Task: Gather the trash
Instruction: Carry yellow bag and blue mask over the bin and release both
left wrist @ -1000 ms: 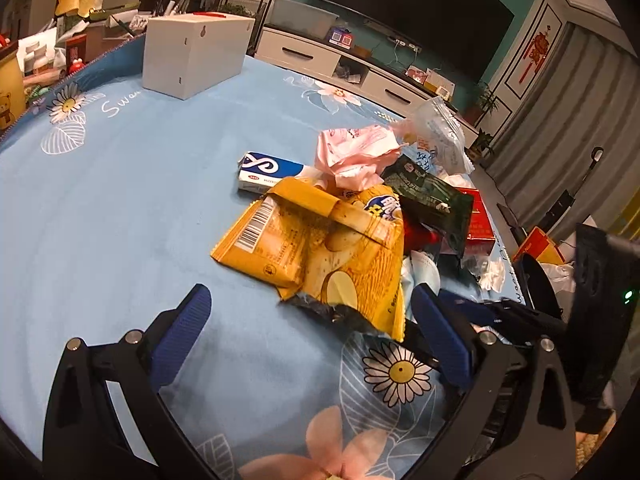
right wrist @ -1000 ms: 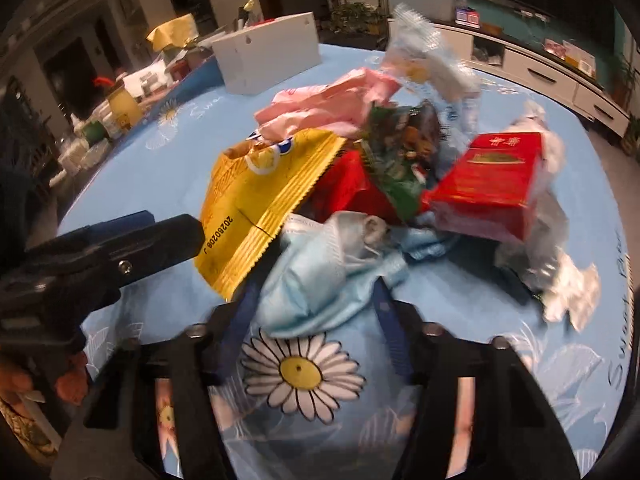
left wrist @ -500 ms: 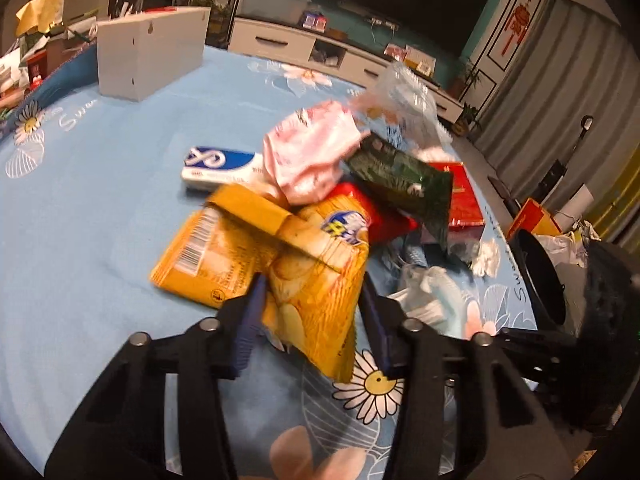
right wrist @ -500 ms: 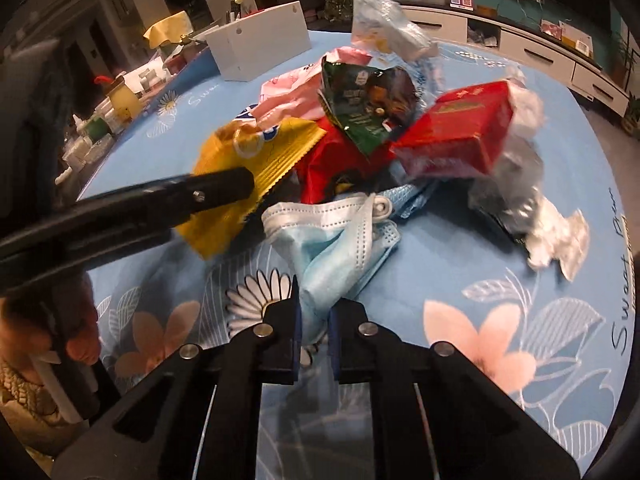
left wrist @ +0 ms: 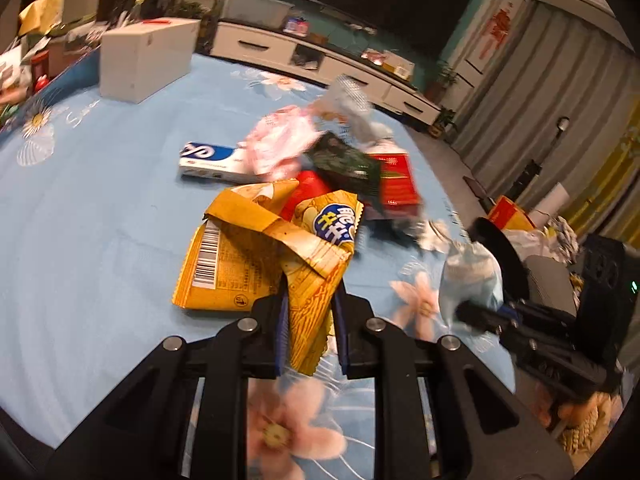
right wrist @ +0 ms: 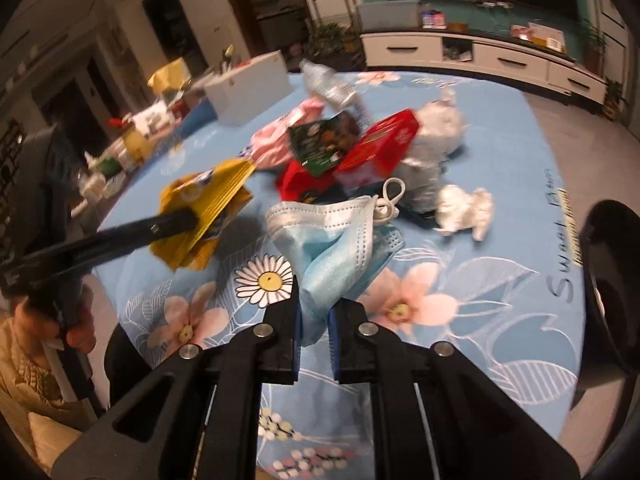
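Tongs [left wrist: 310,312] around yellow wrapper [left wrist: 280,248]

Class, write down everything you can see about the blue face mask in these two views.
The blue face mask is a pleated disposable one of thin, soft, light-blue fabric with a white edge and a white ear loop curling up at its far side. It is crumpled and folded, not flat. The right gripper is shut on its near end, so it hangs bunched above the flowered blue tablecloth. Its far edge sits near the red box; contact cannot be told.
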A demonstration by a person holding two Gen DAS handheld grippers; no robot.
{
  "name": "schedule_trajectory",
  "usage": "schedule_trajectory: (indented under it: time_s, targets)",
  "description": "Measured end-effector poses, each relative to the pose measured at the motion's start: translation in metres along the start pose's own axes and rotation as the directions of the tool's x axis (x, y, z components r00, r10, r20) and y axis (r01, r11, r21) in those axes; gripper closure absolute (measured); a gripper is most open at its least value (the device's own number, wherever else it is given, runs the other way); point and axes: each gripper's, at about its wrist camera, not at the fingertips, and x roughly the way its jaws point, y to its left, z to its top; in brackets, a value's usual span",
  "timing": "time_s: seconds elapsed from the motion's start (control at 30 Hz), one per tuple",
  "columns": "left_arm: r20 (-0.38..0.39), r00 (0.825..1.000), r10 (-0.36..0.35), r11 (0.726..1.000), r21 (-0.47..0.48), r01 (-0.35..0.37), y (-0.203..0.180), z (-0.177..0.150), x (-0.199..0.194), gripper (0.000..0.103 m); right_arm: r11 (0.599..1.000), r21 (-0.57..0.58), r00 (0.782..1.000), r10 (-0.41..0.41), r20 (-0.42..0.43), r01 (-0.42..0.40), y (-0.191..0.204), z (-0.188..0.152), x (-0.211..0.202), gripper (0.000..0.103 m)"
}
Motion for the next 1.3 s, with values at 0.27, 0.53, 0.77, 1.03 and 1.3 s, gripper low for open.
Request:
schedule_trajectory:
  time_s: [0.27,0.53,0.77,1.03,1.3]
  targets:
    - [0.004,0.996,-0.091,0.99,0.11,0.09,-0.055,-0.001,-0.011,0.083,0.995,0.085,0.992,-0.051,0.119,0.041,-0.034,-0.005,-0.046,0.091]
    - [-0.037,0.986,-0.163,0.957,0.238,0.167,-0.121,0.007,0.013,0.082,0.972,0.214,0.973,-0.139,0.182,0.099,-0.084,-0.017,-0.076,0.091]
    - [-0.081,0.976,-0.204,0.92,0.325,0.219,-0.172,0.02,0.046,0.079,0.932,0.343,0.953,-0.204,0.224,0.119,-0.135,-0.032,-0.098,0.091]
    - [-0.144,0.956,-0.255,0.866,0.406,0.292,-0.232,0.027,0.087,0.075,0.851,0.515,0.93,-0.268,0.25,0.107,-0.196,-0.053,-0.118,0.091]
    - [-0.224,0.932,-0.284,0.805,0.472,0.359,-0.299,0.03,0.145,0.072,0.81,0.576,0.913,-0.31,0.264,0.109,-0.234,-0.065,-0.125,0.09]
